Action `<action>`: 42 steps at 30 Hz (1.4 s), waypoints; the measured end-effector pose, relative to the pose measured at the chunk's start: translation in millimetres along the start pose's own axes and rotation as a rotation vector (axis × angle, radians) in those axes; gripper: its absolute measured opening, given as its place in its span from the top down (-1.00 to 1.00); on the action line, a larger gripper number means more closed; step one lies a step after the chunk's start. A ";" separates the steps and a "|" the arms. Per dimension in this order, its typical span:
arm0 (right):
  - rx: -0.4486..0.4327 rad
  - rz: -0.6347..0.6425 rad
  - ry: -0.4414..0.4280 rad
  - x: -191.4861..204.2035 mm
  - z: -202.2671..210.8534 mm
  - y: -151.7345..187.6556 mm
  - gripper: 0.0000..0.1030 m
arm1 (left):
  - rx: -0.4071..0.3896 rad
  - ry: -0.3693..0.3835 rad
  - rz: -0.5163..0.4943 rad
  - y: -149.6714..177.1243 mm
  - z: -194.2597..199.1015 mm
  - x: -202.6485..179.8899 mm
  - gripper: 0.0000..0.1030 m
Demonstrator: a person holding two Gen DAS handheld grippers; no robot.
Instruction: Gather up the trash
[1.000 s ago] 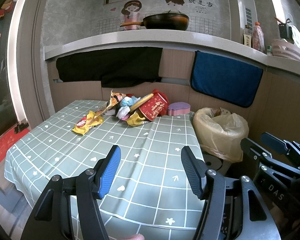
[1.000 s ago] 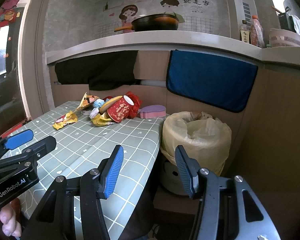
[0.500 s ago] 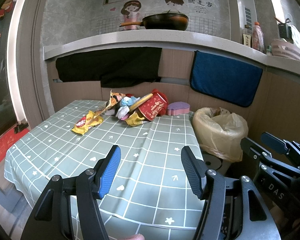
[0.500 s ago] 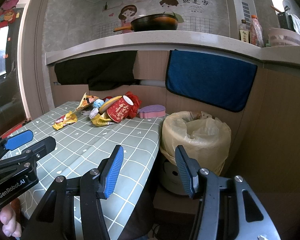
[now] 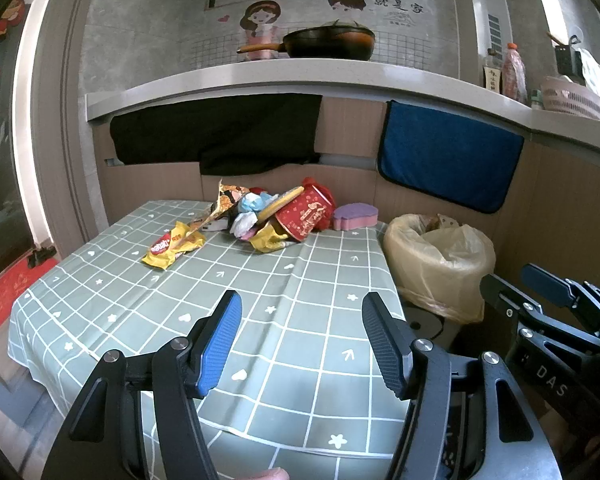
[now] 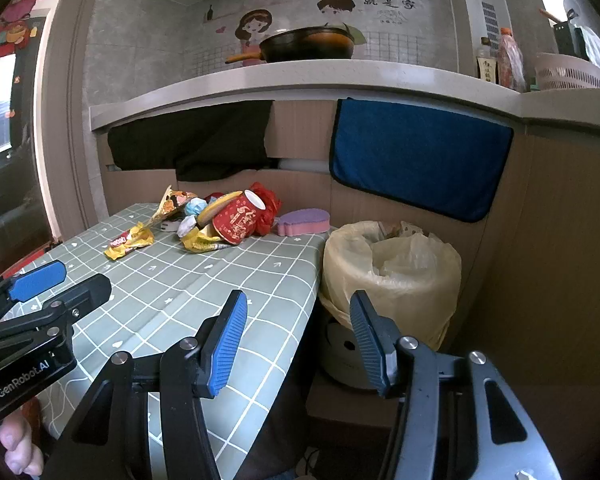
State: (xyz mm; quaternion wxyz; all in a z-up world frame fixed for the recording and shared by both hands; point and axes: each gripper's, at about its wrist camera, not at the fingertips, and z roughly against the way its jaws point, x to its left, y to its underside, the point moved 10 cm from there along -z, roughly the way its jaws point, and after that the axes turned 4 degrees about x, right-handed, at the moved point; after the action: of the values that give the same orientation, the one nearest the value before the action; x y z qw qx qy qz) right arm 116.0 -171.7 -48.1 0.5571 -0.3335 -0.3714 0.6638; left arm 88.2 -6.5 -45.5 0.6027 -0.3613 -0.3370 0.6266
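Observation:
A heap of trash lies at the far side of the green checked table (image 5: 260,320): a red paper cup (image 5: 306,216) on its side, a yellow snack wrapper (image 5: 172,245), crumpled wrappers and tissue (image 5: 246,210). The right wrist view shows the same cup (image 6: 238,218) and yellow wrapper (image 6: 130,242). A bin lined with a yellowish bag (image 5: 440,260) stands off the table's right edge, also seen from the right wrist (image 6: 392,272). My left gripper (image 5: 300,340) hovers open over the near table, empty. My right gripper (image 6: 296,336) is open and empty by the table's right edge, before the bin.
A purple and pink sponge (image 5: 356,216) lies beside the heap. Behind the table a wooden panel carries a black cloth (image 5: 216,136) and a blue towel (image 5: 448,160). A counter above holds a pan (image 5: 328,42), bottles and a basket. A white appliance (image 6: 344,356) sits under the bin.

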 end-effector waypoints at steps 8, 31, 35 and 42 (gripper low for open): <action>0.000 -0.001 -0.002 -0.6 -0.3 0.5 0.01 | 0.007 0.000 -0.002 2.3 0.5 -4.2 -0.22; -0.054 -0.008 0.040 -30.7 -39.2 -42.3 -0.01 | 0.026 -0.001 -0.032 -32.7 -55.4 -12.4 -0.22; -0.047 -0.001 0.012 -33.4 -70.4 -61.6 -0.01 | 0.045 -0.010 -0.023 -51.3 -81.8 -4.8 -0.22; -0.018 -0.006 -0.016 -33.0 -135.9 -86.0 -0.01 | 0.020 -0.061 0.018 -93.7 -124.1 31.3 -0.23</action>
State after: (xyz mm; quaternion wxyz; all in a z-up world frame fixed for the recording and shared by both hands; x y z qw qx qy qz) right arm 279.9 -178.9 -41.0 0.5528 -0.3321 -0.3829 0.6615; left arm 242.3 27.5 -30.0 0.5900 -0.3391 -0.3455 0.6461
